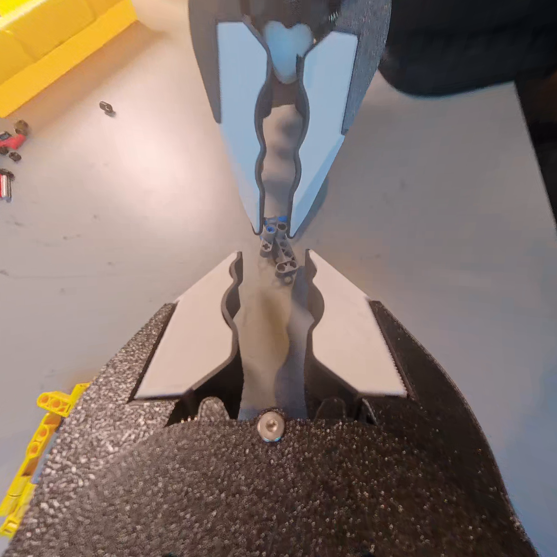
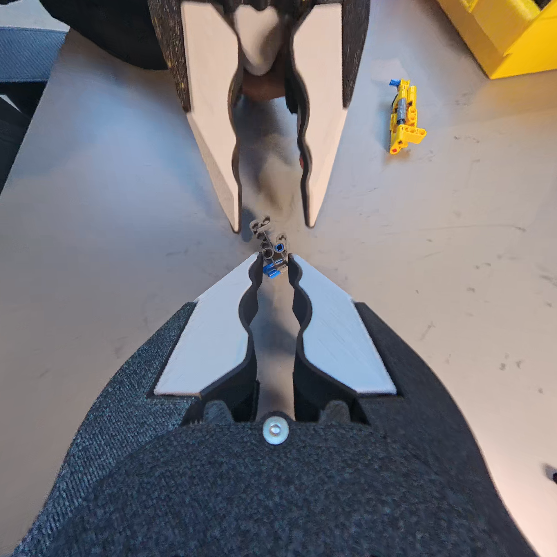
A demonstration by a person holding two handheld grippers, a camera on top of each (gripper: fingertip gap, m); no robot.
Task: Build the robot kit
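My right gripper (image 2: 275, 256) is shut on a small grey beam assembly (image 2: 269, 245) with blue pins (image 2: 269, 269), gripping it at the fingertips above the grey table (image 2: 120, 211). My left gripper (image 1: 274, 252) faces it tip to tip with its jaws open. In the left wrist view the grey assembly (image 1: 278, 253) sticks out of the right gripper (image 1: 275, 234) and its free end lies between the left fingertips, close to the right-hand fingertip (image 1: 308, 256); I cannot tell if they touch. The left gripper (image 2: 273, 226) also shows open in the right wrist view.
A yellow beam assembly (image 2: 404, 117) lies on the table, also beside my left gripper's body (image 1: 39, 437). A yellow box (image 1: 45, 45) stands at the table's corner (image 2: 512, 36). Small black and red parts (image 1: 12, 141), (image 1: 107, 108) lie scattered. A dark bulky object (image 1: 467, 45) sits behind the right gripper. From either gripper's tips it is about 25 cm to the dark bulky object (image 1: 467, 45).
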